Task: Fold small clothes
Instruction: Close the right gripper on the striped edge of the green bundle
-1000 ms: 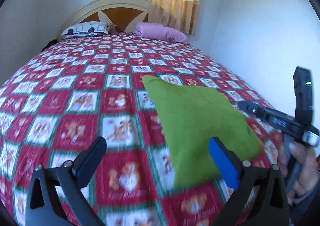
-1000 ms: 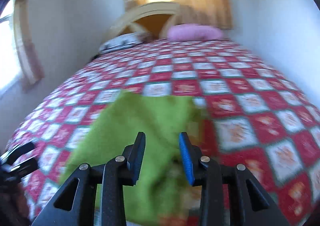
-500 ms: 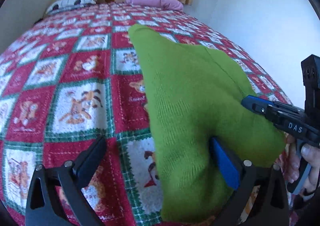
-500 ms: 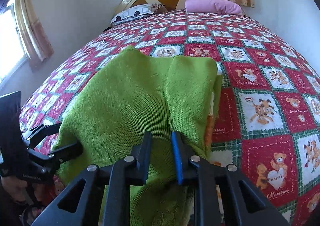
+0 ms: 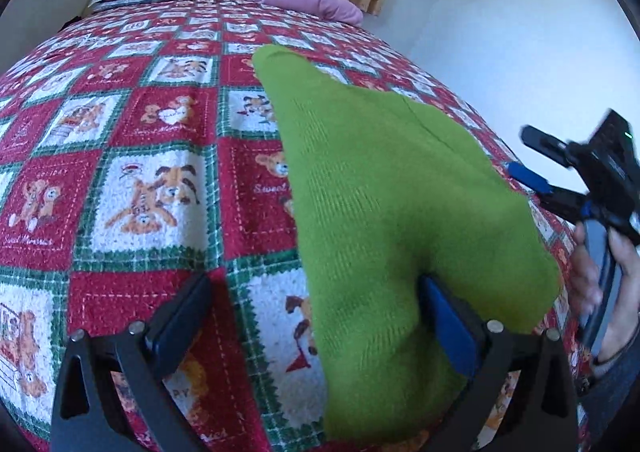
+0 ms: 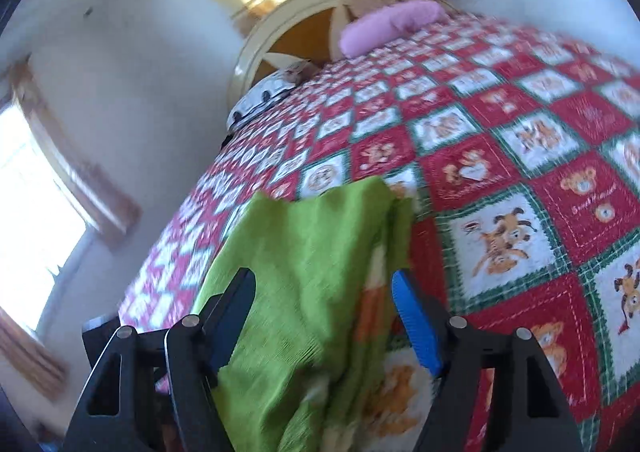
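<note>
My left gripper [image 5: 316,316] stood wide open, its right finger tucked under the green cloth [image 5: 392,187]. That cloth lay on the bedspread [image 5: 132,179], doubled over in layers, so I judged one fold done and more folding left. My right gripper [image 6: 324,312] was open too, the cloth beneath it. I saw no containers.

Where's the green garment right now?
The green garment lies on the red patchwork bedspread near the foot, right of centre in the left wrist view, between the open right gripper's fingers.
</note>
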The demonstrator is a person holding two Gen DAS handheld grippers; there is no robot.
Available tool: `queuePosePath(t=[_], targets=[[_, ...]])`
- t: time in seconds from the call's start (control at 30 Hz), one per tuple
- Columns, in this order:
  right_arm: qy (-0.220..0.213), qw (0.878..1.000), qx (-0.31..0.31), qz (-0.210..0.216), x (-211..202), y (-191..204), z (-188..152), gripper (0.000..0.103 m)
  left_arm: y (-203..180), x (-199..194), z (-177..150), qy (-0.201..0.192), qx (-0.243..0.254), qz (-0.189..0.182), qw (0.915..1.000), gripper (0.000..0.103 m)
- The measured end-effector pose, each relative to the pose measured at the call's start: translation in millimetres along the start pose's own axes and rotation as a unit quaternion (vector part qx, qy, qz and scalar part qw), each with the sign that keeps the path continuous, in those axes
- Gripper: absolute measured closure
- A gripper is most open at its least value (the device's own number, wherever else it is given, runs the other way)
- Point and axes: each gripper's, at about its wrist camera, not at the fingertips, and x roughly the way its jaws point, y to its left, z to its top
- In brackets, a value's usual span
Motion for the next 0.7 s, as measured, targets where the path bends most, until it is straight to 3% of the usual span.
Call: queuePosePath(t=[0.23,0.7], targets=[[0.059,0.995,0.081,0.023,51,-34,16,0.031,-1,1,0,-0.003,0.002,0.004,1.0,0.0],[0.074,0.996,0.034,0.02,86,-29,31,0.031,1,3,0,-0.004,-0.002,-0.007,1.0,0.0]])
